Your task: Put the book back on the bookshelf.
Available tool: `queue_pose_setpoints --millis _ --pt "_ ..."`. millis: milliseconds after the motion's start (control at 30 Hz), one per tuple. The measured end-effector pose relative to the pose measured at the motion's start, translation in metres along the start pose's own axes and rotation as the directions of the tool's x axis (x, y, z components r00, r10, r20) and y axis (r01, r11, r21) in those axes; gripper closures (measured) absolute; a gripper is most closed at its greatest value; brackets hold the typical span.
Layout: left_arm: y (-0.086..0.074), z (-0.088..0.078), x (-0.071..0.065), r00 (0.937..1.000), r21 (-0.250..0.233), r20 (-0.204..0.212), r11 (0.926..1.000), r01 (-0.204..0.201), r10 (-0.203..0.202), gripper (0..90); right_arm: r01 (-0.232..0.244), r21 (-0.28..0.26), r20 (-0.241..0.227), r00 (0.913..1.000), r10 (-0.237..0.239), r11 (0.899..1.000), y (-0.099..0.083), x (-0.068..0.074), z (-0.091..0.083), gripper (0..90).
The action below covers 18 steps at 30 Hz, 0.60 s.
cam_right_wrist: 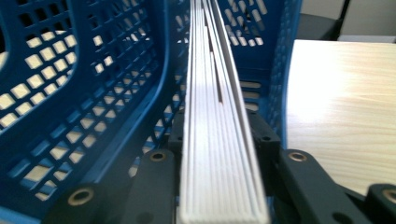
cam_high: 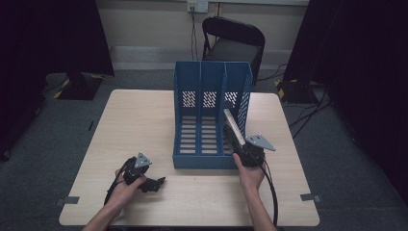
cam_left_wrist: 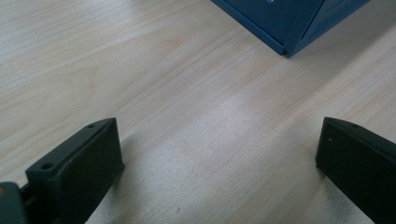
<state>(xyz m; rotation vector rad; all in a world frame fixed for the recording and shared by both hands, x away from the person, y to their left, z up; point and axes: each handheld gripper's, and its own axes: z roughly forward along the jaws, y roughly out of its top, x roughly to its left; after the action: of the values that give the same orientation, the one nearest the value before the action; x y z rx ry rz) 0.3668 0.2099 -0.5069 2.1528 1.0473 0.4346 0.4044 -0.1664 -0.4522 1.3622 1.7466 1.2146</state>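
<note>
A blue three-slot file rack (cam_high: 211, 77) stands in the middle of the pale wooden table (cam_high: 139, 120). A white book (cam_high: 233, 125), seen edge-on, leans in the rack's right slot. My right gripper (cam_high: 232, 134) is shut on its near end. In the right gripper view the pages (cam_right_wrist: 219, 158) run away between my black jaws, and the right gripper (cam_right_wrist: 219, 128) presses on both sides, inside the perforated blue walls (cam_right_wrist: 93, 70). My left gripper (cam_high: 159, 182) rests low on the table in front of the rack's left corner. In its own view the left gripper (cam_left_wrist: 219, 163) is open, with bare wood between the jaws.
A dark folding chair (cam_high: 235, 41) stands behind the table. Cables run over the grey floor at the right. The rack's front corner (cam_left_wrist: 289, 28) lies ahead of my left gripper. Tape marks (cam_high: 310, 197) sit at the table's near corners.
</note>
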Motion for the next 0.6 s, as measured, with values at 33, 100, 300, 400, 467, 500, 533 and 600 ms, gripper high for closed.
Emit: queue_pose_setpoints --millis 33,100,300,400,467,500,533,600 --pt "0.0001 0.0001 0.0 1.0 0.0 0.002 1.0 -0.002 0.002 0.0 -0.004 0.001 0.003 1.0 0.004 1.0 0.0006 -0.0004 0.0005 68.5" --pt "0.0001 0.0001 0.0001 1.0 0.0 0.002 1.0 -0.002 0.002 0.0 -0.012 0.011 -0.003 0.9999 0.012 1.0 0.0021 -0.0018 0.0015 68.1" --pt "0.0004 0.0004 0.0001 1.0 0.001 0.003 1.0 -0.006 0.006 0.0 0.027 0.016 0.027 0.9993 -0.027 0.999 0.0036 -0.0002 0.0014 75.6" --pt "0.001 0.0011 -0.0006 1.0 0.0 0.005 1.0 -0.002 0.002 0.0 0.025 0.014 0.045 0.9987 -0.025 1.0 0.0039 0.0002 0.0015 76.1" --pt "0.001 0.0012 -0.0007 1.0 -0.001 0.004 1.0 -0.001 0.001 0.0 0.019 0.003 0.066 0.9977 -0.019 1.0 0.0027 0.0017 0.0014 76.2" --pt "0.001 0.0011 -0.0006 1.0 0.0 0.005 1.0 -0.002 0.002 0.0 0.013 -0.002 0.072 0.9973 -0.013 1.0 0.0024 0.0024 0.0013 76.3" --pt "0.001 0.0011 -0.0006 1.0 0.0 0.005 1.0 -0.003 0.003 0.0 0.011 -0.006 0.079 0.9968 -0.01 1.0 0.0022 0.0031 0.0013 76.3" --pt "0.001 0.0012 -0.0006 1.0 -0.002 0.005 1.0 -0.001 0.001 0.0 0.005 -0.021 0.112 0.9937 -0.002 1.0 0.0013 0.005 0.0005 76.4"
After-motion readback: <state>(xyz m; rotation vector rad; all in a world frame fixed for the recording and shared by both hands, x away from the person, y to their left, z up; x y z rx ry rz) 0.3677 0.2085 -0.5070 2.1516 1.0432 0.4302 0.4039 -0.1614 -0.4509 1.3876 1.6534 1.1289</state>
